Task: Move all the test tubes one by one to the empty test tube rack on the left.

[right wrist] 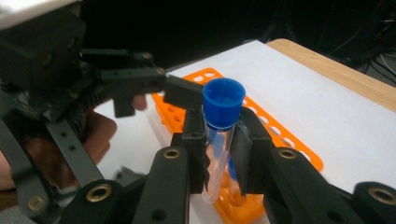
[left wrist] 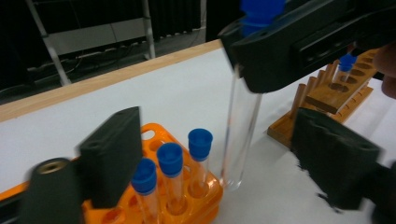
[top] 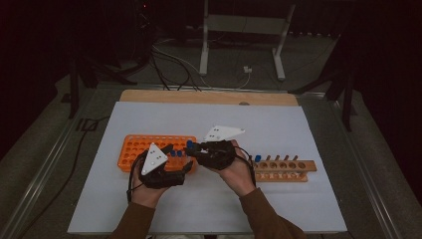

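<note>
No readable writing anywhere. White mat (top: 278,124) filled mid-frame; orange rack (top: 134,149) left of centre, wooden rack (top: 286,170) right. Left gripper (left wrist: 219,163) hung w/ jaws apart, empty. Right gripper (right wrist: 219,158) clenched a blue-capped tube (right wrist: 219,140), long axis upright, cap up, just beside the orange rack's end.

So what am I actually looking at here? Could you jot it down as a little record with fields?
setting: white table
right gripper: shut on a clear tube with a blue cap
left gripper: open, beside the orange rack
orange rack: three blue-capped tubes at one end
wooden rack: one blue-capped tube in it
held tube: above the table, just off the orange rack's end
</note>
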Demonstrator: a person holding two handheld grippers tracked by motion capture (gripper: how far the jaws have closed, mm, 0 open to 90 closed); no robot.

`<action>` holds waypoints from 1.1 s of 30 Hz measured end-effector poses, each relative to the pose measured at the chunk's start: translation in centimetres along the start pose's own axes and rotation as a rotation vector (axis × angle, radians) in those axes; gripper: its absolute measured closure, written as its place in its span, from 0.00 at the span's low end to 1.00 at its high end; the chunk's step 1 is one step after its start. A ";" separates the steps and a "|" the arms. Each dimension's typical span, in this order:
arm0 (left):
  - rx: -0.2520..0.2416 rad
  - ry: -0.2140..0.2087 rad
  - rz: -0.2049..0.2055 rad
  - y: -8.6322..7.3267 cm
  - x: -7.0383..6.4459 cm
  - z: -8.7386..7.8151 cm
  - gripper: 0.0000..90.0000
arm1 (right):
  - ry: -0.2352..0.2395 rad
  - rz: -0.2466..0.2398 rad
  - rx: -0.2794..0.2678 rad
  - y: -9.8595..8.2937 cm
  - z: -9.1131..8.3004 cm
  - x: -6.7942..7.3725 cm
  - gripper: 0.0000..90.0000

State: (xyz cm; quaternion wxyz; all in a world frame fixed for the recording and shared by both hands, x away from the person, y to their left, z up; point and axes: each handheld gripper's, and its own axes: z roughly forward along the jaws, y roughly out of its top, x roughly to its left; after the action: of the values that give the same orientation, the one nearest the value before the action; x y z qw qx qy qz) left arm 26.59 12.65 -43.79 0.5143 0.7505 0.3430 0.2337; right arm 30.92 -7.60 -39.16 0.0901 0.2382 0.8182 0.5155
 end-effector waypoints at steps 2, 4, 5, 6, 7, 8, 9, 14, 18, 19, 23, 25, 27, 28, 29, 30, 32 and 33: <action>-0.004 -0.013 0.005 0.0 0.0 -0.1 0.36 | 0.007 -0.005 0.002 0.1 0.2 0.3 0.86; -0.007 -0.019 0.009 0.0 0.0 -0.1 0.48 | 0.013 -0.007 0.005 0.2 0.4 0.5 0.86; -0.010 -0.024 0.011 0.0 0.0 -0.2 0.53 | 0.016 -0.011 0.006 0.3 0.5 0.6 0.86; -0.011 -0.032 0.012 0.0 0.0 -0.2 0.58 | 0.017 -0.012 0.006 0.3 0.5 0.7 0.86; -0.012 -0.038 0.012 0.0 0.0 -0.3 0.63 | 0.019 -0.013 0.006 0.3 0.6 0.7 0.86; -0.010 -0.044 0.014 0.0 0.1 -0.3 0.67 | 0.021 -0.015 0.008 0.3 0.6 0.8 0.86; -0.011 -0.049 0.014 0.0 0.1 -0.3 0.70 | 0.022 -0.018 0.008 0.3 0.7 0.9 0.86; 0.000 -0.066 0.025 -0.1 0.0 -0.2 0.86 | 0.029 -0.024 0.013 0.3 0.7 1.0 0.86; -0.004 -0.077 0.022 -0.2 0.1 -0.1 0.87 | 0.033 -0.026 0.018 0.2 0.7 0.9 0.85; -0.003 -0.079 0.022 -0.2 0.1 -0.2 0.87 | 0.035 -0.030 0.015 0.2 0.7 0.9 0.83; -0.006 -0.071 0.010 -0.3 0.5 -0.3 0.87 | 0.053 -0.026 0.000 0.2 0.1 0.7 0.61; -0.010 -0.064 -0.008 -0.3 0.8 -0.5 0.87 | 0.057 -0.022 -0.016 0.1 -0.5 0.4 0.51; -0.011 -0.056 -0.017 -0.4 1.1 -0.6 0.87 | 0.046 -0.016 -0.035 0.0 -1.1 0.0 0.44; -0.014 -0.051 -0.021 -0.4 1.3 -0.7 0.87 | 0.038 -0.014 -0.040 0.0 -1.4 -0.2 0.41; -0.015 -0.047 -0.027 -0.4 1.4 -0.8 0.87 | 0.029 -0.011 -0.045 0.0 -1.7 -0.4 0.37; -0.018 -0.044 -0.031 -0.4 1.5 -0.8 0.87 | 0.020 -0.007 -0.048 -0.1 -2.0 -0.6 0.33; -0.023 -0.038 -0.035 -0.4 1.7 -1.0 0.87 | -0.007 -0.002 -0.058 -0.1 -2.6 -0.9 0.26; -0.026 -0.035 -0.035 -0.4 1.8 -1.1 0.87 | -0.021 -0.001 -0.061 -0.2 -2.8 -1.0 0.22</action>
State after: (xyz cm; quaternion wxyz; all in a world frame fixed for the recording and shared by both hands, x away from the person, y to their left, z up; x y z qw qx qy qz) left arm 26.90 14.72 -43.74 0.5338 0.7416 0.3441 0.2159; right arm 30.66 -10.45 -38.15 0.1062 0.2402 0.8012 0.5377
